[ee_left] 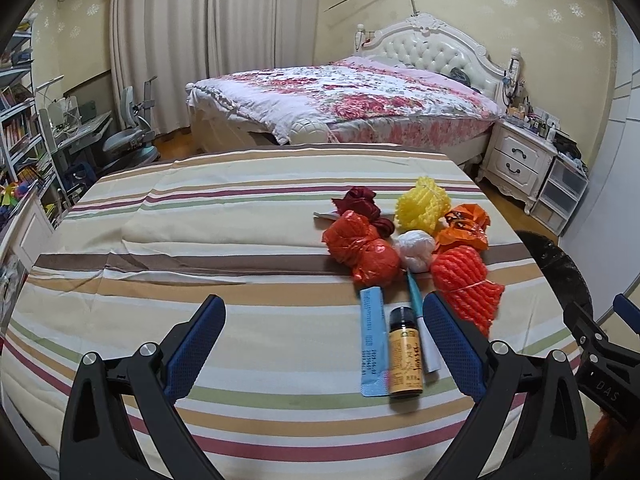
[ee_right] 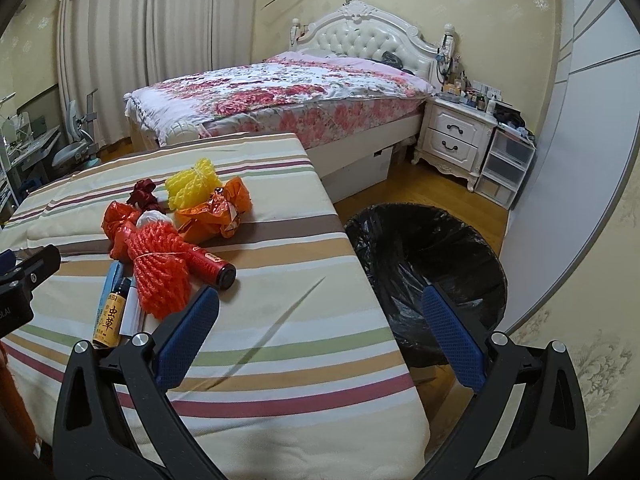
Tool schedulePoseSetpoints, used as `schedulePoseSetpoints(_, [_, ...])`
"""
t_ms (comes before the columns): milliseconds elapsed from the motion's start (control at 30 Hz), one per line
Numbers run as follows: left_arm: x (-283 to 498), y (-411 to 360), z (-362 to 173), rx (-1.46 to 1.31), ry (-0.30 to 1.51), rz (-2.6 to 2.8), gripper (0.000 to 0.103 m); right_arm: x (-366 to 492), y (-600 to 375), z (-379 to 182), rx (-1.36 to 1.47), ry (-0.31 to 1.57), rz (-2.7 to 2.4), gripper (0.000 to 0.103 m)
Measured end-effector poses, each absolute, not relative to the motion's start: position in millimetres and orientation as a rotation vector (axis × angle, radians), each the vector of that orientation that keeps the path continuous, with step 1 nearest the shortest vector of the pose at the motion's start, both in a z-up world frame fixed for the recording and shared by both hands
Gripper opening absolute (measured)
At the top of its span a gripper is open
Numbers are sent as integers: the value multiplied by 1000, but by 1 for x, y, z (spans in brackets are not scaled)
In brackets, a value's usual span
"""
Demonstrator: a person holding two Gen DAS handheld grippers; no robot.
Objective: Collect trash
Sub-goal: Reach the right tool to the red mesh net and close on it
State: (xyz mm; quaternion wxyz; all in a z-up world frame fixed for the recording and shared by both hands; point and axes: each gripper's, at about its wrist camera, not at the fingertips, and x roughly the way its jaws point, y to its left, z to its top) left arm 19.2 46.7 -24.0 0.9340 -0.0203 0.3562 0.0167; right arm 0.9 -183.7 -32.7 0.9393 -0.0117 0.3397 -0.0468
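Trash lies in a cluster on the striped bedcover [ee_left: 200, 240]: a small brown bottle [ee_left: 405, 354] with a yellow label, a blue sachet [ee_left: 370, 336], a teal pen-like stick [ee_left: 418, 312], an orange foam net [ee_left: 464, 280], a red-orange plastic bag [ee_left: 360, 248], a white wad [ee_left: 416, 248], a yellow foam net [ee_left: 422, 204], an orange wrapper [ee_left: 464, 226] and a dark red ribbon [ee_left: 360, 200]. My left gripper [ee_left: 324, 344] hangs open just before the bottle. My right gripper [ee_right: 320, 332] is open over the bed's right edge, beside the black-lined bin [ee_right: 432, 264]. A red tube [ee_right: 210, 264] lies by the orange net [ee_right: 160, 276].
A floral bed [ee_left: 340, 96] with a white headboard stands behind. A white nightstand [ee_right: 456, 140] and plastic drawers [ee_right: 506, 168] sit at the right on the wooden floor. A desk, chair [ee_left: 128, 136] and bookshelves fill the left side.
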Motion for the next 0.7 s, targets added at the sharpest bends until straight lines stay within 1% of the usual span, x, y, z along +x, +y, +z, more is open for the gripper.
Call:
schedulePoseSetpoints(33, [21,51,-26,-45,736,39,96,2,-182,-35,-26,698,-91,94])
schedulePoseSetpoints(167, [26,60,-32,-48,765,48,96,7,-177,-42,-15,741,-50,76])
schedulePoseSetpoints(267, [27,65,-34,-45,771,54,95,9,-171,-44,-12,754,-20,74])
schedulePoseSetpoints(367, [28,71,-33,-41,772,70,89,12,-161,-41,-25,750,12,68])
schedulePoseSetpoints(433, [28,74,-34,-38,780,79,76,13,-152,-38,-33,745,37,67])
schedulePoseSetpoints(467, [29,75,-36,-37,787,82,75,13,-148,-38,-38,740,45,67])
schedulePoseSetpoints(700, [26,88,-40,-43,800,103,75,22,-115,-35,-86,732,126,67])
